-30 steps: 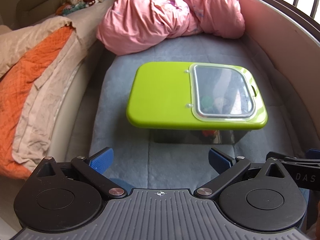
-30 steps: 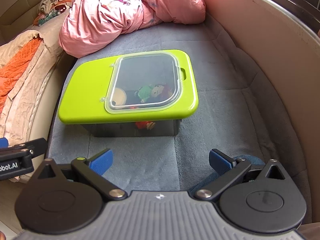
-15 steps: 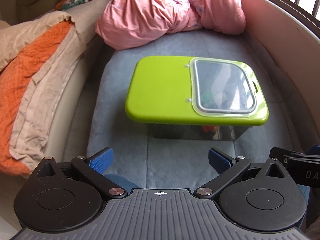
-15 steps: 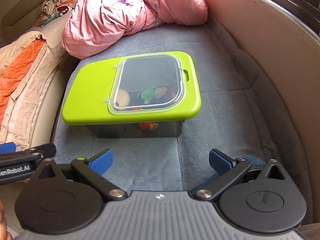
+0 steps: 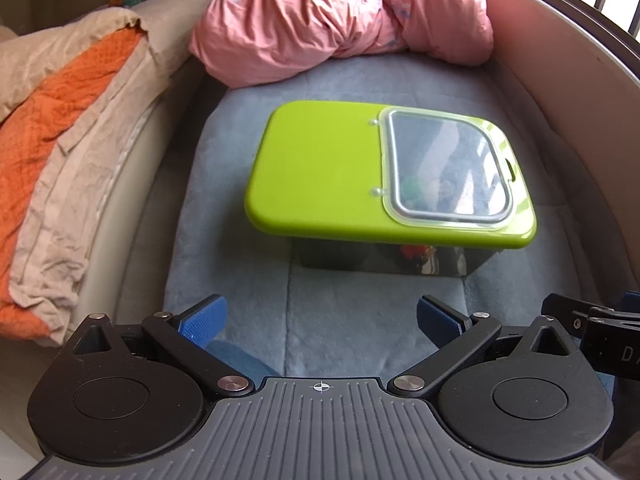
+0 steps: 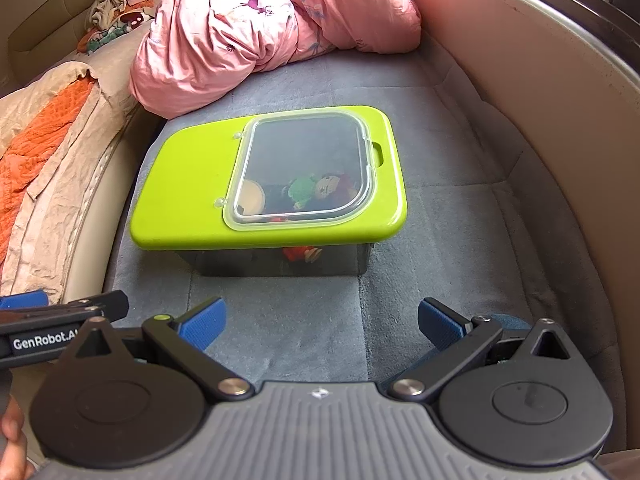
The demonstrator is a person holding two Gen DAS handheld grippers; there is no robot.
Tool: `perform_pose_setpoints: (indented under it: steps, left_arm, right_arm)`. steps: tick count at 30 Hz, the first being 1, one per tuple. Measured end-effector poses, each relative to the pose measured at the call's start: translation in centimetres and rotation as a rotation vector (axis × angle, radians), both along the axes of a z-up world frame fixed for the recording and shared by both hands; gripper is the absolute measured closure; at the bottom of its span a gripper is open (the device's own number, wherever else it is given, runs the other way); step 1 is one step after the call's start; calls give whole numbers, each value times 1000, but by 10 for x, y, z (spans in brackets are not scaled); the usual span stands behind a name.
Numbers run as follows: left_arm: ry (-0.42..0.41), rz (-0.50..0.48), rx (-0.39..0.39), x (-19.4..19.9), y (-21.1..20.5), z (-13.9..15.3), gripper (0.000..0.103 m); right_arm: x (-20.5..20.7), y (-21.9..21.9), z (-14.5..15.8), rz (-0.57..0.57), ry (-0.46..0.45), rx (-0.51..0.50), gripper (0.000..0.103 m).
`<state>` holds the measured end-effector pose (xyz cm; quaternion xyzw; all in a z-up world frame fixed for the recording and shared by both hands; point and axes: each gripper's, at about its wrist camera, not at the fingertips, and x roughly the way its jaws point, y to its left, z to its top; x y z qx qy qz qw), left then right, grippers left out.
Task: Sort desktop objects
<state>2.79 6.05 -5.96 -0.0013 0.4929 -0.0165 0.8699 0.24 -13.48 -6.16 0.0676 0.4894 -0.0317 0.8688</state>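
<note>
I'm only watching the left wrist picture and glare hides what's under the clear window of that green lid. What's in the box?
Observer: The right wrist view shows a small doll with a green top lying under the clear hatch.
Operator: Anything else in there?
Observer: A round yellowish item lies left of the doll.
Operator: Is that second claw holding something?
Observer: No, the right claw is open and empty, short of the storage box.
</note>
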Motion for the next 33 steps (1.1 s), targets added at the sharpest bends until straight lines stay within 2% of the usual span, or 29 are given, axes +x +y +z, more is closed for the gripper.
perform_pose_setpoints:
  steps: [33]
  left_arm:
    - [-16,-22,10,-3,-6,0,0]
  right_arm:
    - [2,-1,-4,8,18,-5,0]
